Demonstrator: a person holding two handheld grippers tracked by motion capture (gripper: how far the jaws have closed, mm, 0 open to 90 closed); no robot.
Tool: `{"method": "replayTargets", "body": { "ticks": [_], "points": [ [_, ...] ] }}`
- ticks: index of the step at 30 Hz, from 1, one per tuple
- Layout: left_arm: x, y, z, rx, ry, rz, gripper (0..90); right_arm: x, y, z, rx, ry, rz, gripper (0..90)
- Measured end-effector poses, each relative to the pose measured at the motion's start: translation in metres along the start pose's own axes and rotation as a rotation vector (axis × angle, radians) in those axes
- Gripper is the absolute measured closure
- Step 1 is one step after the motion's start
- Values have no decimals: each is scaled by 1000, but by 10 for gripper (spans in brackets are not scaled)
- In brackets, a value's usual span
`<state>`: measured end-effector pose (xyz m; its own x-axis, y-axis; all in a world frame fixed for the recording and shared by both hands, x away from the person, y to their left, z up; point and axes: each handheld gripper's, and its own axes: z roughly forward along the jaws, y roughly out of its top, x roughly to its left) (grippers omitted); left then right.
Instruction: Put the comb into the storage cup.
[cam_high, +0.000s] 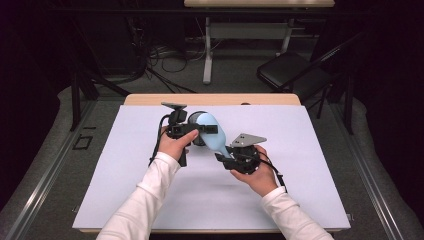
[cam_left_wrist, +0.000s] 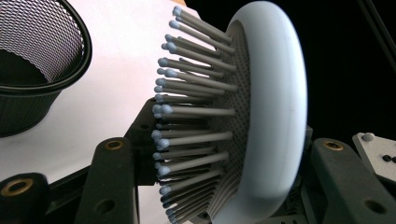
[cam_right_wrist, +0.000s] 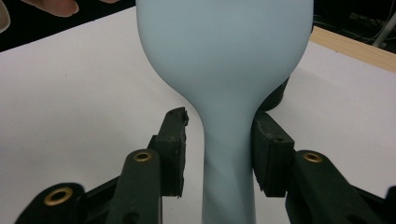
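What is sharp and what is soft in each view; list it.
High view: table evenly lit, surroundings dark, all small but clear. Left gripper view: hairbrush bristles crisp, mesh basket slightly soft. Right gripper view: brush handle sharp, its head near the top softer; no glare.

Hairbrush (cam_left_wrist: 275, 116): pale blue plastic, matt and smooth on back and handle; its cushion is a finely dotted grey pad set with thin grey plastic bristles (cam_left_wrist: 196, 112) tipped in pale blue beads. Just beside the hairbrush, the cup (cam_left_wrist: 32, 70) is black metal mesh with a smooth, faintly glossy rim, and the sheet (cam_high: 150, 200) under it is white, matt, paper-like, laid over a light wood desk (cam_high: 150, 99). Left gripper (cam_left_wrist: 219, 186) and right gripper (cam_right_wrist: 217, 149): jaws of matt black, slightly grainy plastic with brass-coloured metal inserts; person's sleeves (cam_high: 150, 195) white cloth.
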<state>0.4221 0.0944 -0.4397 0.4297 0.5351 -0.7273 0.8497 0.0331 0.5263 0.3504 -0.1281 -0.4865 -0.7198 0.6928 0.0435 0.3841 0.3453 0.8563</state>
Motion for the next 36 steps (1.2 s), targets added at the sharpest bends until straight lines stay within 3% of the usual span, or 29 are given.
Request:
{"method": "replayTargets", "body": {
  "ticks": [17,28,31,36],
  "points": [
    [4,6,-5,-31,16,-8,475,-3,9,-8,-7,-9,32,444],
    [7,9,-7,-32,31,-19,475,-4,10,-5,34,2,51,322],
    [8,10,-8,-36,32,-29,475,-5,10,-5,52,-24,63,277],
    [11,12,-10,-38,31,-37,475,-5,11,-5,57,-38,30,279]
  ]
}}
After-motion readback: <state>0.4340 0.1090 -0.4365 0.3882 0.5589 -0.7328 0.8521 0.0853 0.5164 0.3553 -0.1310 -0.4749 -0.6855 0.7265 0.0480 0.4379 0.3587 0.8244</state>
